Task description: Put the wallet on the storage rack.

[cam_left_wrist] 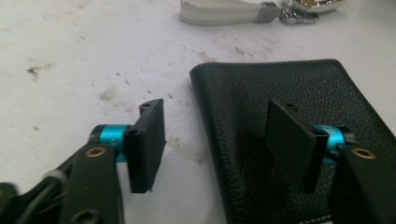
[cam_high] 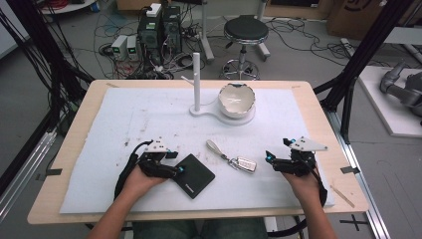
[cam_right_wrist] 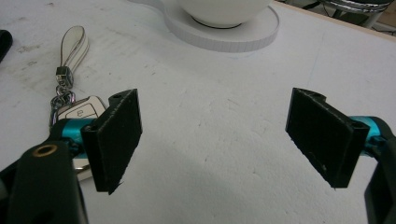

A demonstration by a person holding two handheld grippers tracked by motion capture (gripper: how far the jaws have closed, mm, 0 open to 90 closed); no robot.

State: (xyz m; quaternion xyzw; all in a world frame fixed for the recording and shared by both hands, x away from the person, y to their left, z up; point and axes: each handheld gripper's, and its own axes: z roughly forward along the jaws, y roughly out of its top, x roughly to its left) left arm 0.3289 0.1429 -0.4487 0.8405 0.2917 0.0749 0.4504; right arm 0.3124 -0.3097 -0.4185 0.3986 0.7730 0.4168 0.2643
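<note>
From the high view, the left gripper (cam_high: 175,162) sits at the near left of the white-covered desk (cam_high: 124,119), its tips at the left edge of a black leather wallet (cam_high: 193,175) that lies flat and turned at an angle. To the right of the wallet lies a car key (cam_high: 244,164) on a pale strap, and beyond that the right gripper (cam_high: 271,159) rests on the desk with its jaws apart and nothing in them. Farther back stand a white post on a flat base (cam_high: 196,82) and a white bowl (cam_high: 237,99) on the same base. In the left gripper view, the left gripper (cam_left_wrist: 219,140) straddles the wallet's (cam_left_wrist: 243,93) long edge, one jaw over the leather and the other over the bare desk; the jaws are parted and not pressing the wallet. In the right gripper view, the right gripper (cam_right_wrist: 224,135) is wide open over bare white surface, with the car key (cam_right_wrist: 79,112) just beside one jaw and the bowl (cam_right_wrist: 219,9) ahead.
</note>
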